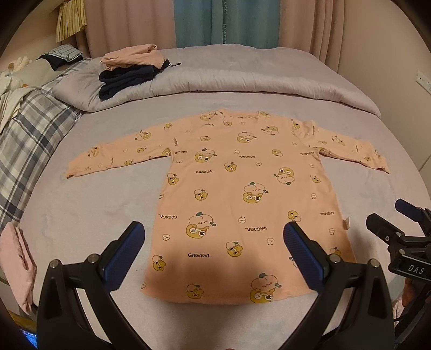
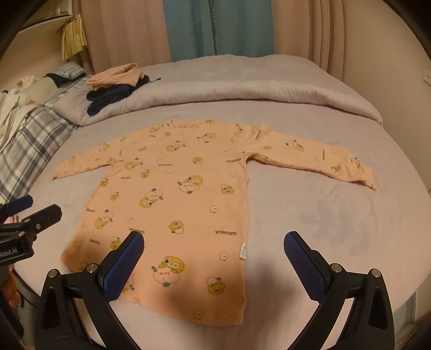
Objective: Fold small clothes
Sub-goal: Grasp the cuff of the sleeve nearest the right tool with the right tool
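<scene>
A peach printed shirt (image 1: 237, 193) is laid flat on the bed (image 1: 94, 215), hem nearest the cameras, neckline at the far end, both sleeves spread outward. No fold has yet been made.

The left gripper (image 1: 214, 242) is held above the hem area with its jaws spread wide and nothing between them. The right gripper (image 2: 214, 250) is likewise spread and empty, above the shirt's right side seam, where a small white tag (image 2: 243, 251) is seen.

Handling, as judged: the fabric appears thin, light and limp, so it is expected to drape and sag once lifted and to crease readily. A pinch at an edge is advised: the right cuff (image 2: 363, 175) or left cuff (image 1: 72, 169) for folding a sleeve inward, or the hem corners for folding the body. A single layer may slip from smooth pads unless taken well in.

The bed is covered by a lilac sheet, soft and slightly yielding, so pressing down to pinch is expected to dimple it. A rolled duvet (image 1: 242, 80) lies beyond the shirt, with a pile of clothes (image 1: 129, 72) on its left part. A plaid cover (image 1: 29, 140) is noted at the left, and curtains (image 1: 226, 21) behind.
</scene>
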The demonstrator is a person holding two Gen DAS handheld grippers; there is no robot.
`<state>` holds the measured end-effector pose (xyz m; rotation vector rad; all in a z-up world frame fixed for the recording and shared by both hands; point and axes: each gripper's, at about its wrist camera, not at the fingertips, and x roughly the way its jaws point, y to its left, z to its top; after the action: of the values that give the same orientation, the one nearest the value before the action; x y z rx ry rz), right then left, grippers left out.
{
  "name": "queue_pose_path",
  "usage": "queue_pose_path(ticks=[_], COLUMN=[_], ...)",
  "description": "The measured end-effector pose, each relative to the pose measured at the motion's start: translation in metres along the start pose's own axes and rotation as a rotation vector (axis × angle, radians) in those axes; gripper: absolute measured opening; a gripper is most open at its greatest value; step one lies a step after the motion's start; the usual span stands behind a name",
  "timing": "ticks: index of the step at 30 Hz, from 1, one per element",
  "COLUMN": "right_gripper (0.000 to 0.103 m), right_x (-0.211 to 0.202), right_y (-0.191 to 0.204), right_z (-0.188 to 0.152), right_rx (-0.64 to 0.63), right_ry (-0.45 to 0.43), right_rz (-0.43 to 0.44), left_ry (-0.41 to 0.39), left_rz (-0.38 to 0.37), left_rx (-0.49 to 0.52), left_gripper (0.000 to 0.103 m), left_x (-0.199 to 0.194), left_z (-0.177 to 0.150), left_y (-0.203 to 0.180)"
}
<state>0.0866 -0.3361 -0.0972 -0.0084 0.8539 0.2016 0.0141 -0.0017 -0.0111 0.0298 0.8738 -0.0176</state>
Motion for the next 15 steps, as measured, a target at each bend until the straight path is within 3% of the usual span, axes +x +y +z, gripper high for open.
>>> queue_pose_path(ticks=[9,15], right_gripper=[0.103,0.103], right_x=[0.009,0.026], right_y=[-0.011,-0.045], right_z=[0.001,-0.001], right_rx=[0.047,0.211], right_ry=[0.004,0.002], right_rz=[0.03,0.192], left_ry=[0.021,0.06], left_rz=[-0.01,-0.06], left_rx=[-0.045,-0.101], left_gripper=[0.103,0.103], left_x=[0.012,0.029], left_z=[0.003,0.005], left_y=[0.008,0.016])
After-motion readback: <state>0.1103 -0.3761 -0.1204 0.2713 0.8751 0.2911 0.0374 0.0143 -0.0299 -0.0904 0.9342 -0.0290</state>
